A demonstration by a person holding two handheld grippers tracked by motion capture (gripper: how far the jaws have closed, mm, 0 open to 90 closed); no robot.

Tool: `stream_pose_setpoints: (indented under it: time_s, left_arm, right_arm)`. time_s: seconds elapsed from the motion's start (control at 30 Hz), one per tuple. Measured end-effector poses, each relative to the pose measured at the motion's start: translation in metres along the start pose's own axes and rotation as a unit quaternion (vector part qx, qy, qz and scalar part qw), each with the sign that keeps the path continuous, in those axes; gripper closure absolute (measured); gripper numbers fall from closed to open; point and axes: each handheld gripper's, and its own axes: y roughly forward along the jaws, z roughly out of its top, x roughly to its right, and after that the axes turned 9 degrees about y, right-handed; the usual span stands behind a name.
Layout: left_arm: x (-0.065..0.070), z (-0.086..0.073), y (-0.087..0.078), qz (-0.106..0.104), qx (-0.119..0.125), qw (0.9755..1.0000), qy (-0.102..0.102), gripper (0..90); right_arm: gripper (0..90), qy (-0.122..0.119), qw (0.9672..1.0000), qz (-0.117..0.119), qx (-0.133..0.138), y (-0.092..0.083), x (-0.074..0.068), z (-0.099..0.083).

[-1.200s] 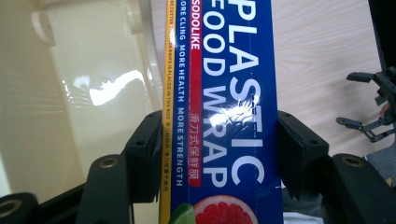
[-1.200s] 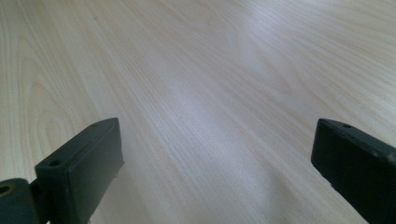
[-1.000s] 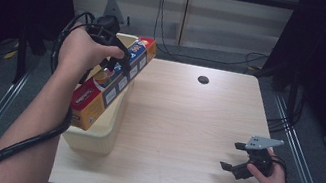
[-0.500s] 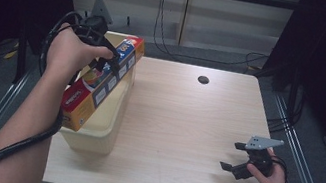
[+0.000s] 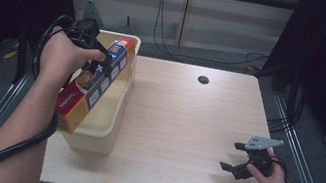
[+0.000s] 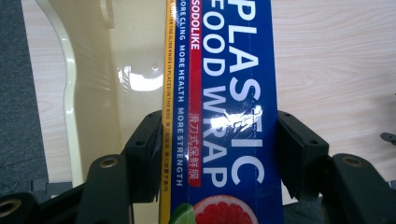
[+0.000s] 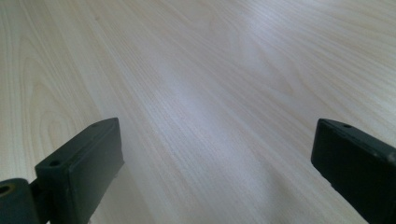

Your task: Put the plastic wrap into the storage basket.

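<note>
Box of plastic wrap (image 5: 94, 82) slants over the cream bin (image 5: 111, 128), left tool (image 5: 97, 62) clamped across it for lowering in; right tool (image 5: 235, 160) waits wide open, empty, above the bench (image 5: 186, 121).

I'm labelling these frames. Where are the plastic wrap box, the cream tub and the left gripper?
plastic wrap box (image 6: 233, 116), left gripper view, blue printed face.
cream tub (image 5: 92, 137), high view, near wall.
left gripper (image 6: 219, 154), left gripper view, midway between its fingertips.

glossy printed cardboard wrap box (image 6: 224, 116), shiny smooth cream plastic tub (image 5: 112, 123), matt pale wood-grain table (image 5: 185, 126).
</note>
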Motion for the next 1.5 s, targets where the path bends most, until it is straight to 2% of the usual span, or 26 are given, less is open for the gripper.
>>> stream_pose_setpoints:
  time_s: [0.3,0.4,0.5,0.6,0.97,1.0,1.03,1.23,1.3,1.33,1.5]
  left_arm:
    - [-0.004,-0.003,0.003,0.002,0.005,0.9999,-0.009,40.8]
    - [-0.004,-0.003,0.005,0.009,0.004,0.9999,-0.008,40.8]
    - [-0.006,-0.004,0.004,0.0,0.005,1.0,-0.007,40.9]
    - [-0.005,-0.004,0.006,0.007,0.007,0.9999,-0.012,40.8]
    - [-0.012,-0.008,0.023,0.012,-0.005,0.9997,-0.02,40.7]
    - [-0.011,-0.009,0.024,0.011,-0.006,0.9994,-0.032,40.7]
    - [-0.012,-0.009,0.025,0.012,-0.007,0.9996,-0.025,40.7]
    - [-0.013,-0.009,0.033,0.014,-0.012,0.9994,-0.031,40.6]
    - [-0.015,-0.01,0.036,0.013,-0.016,0.9995,-0.024,40.6]
    - [-0.015,-0.01,0.038,0.01,-0.016,0.9994,-0.03,40.6]
    - [-0.016,-0.011,0.045,0.012,-0.022,0.9991,-0.033,40.6]
  right_arm:
    - [2.4,0.0,1.0,0.002,-0.001,0.0,0.0,0.0]
    - [2.4,-0.002,1.0,0.003,-0.001,0.0,0.0,0.0]
    - [2.4,-0.002,1.0,-0.001,-0.001,0.0,-0.001,0.0]
    - [2.5,-0.002,1.0,0.004,-0.001,0.0,0.0,0.0]
    - [2.5,-0.002,1.0,0.001,-0.001,0.001,-0.001,0.0]
    - [2.4,-0.002,1.0,0.001,-0.001,0.001,-0.001,0.0]
    - [2.4,-0.002,1.0,0.003,0.0,0.001,-0.001,0.0]
    - [2.4,-0.004,1.0,0.0,-0.002,0.001,-0.001,0.0]
    - [2.4,-0.003,1.0,0.002,-0.001,0.001,-0.001,0.0]
    - [2.4,-0.002,1.0,0.002,-0.001,0.001,-0.001,0.0]
    - [2.4,-0.002,1.0,0.002,-0.002,0.001,-0.001,0.0]
